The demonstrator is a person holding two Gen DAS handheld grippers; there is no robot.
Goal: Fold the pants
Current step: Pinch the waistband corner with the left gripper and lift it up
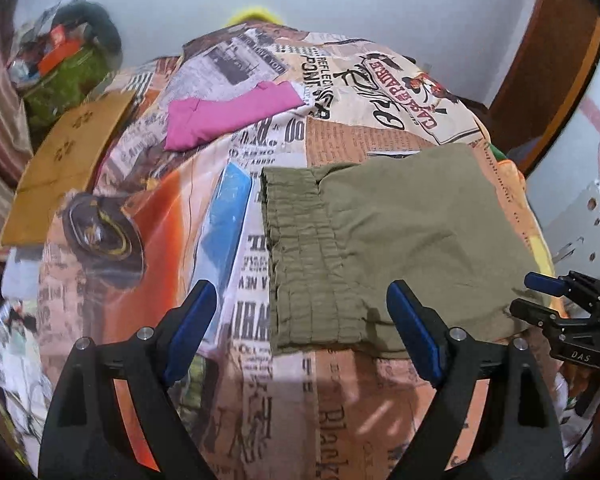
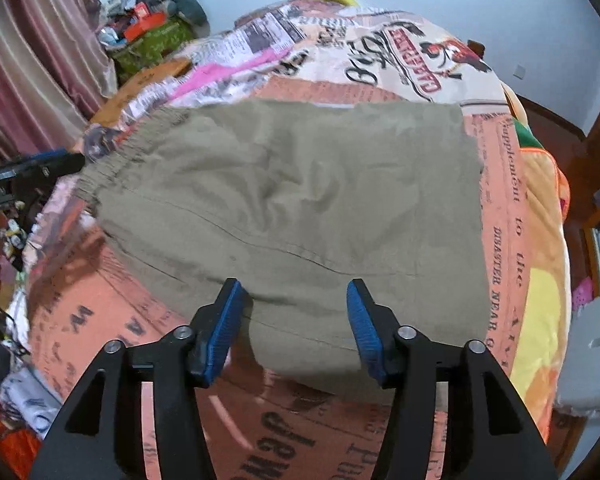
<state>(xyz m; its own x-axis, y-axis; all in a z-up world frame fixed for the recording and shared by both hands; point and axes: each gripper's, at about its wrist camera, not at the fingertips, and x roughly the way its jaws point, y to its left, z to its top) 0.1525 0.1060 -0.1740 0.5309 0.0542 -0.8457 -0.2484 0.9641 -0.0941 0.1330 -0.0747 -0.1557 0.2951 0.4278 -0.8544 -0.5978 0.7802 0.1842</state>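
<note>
Since the pants [image 2: 292, 216] lie flat as an olive-green, roughly square packet on the printed bedspread [image 2: 504, 216], we judge that at least one fold is already in. In the right wrist view they fill the middle of the frame; in the left wrist view they sit right of centre, with the gathered elastic waistband [image 1: 300, 256] running down their left edge.

The left gripper [image 1: 300, 324] is released, jaws wide, hovering over the near end of the waistband with no cloth between the blue pads. The right gripper [image 2: 294, 320] is also released; its jaws are about half spread and straddle the near hem in the lower middle of the frame, but the pads do not press on the fabric.

Handling, as judged: thin woven cotton, light, limp, not fragile. It shows soft creases and a long seam, so it will sag and drag if lifted by one point. The layers may slide apart over each other.

Where to take hold: we would pinch all the layers at the two near corners, one at the thick waistband end, which offers firm purchase, and one at the opposite end of the near hem.

A folded pink garment [image 1: 228, 116] lies in the upper left of the left wrist view, well apart.
</note>
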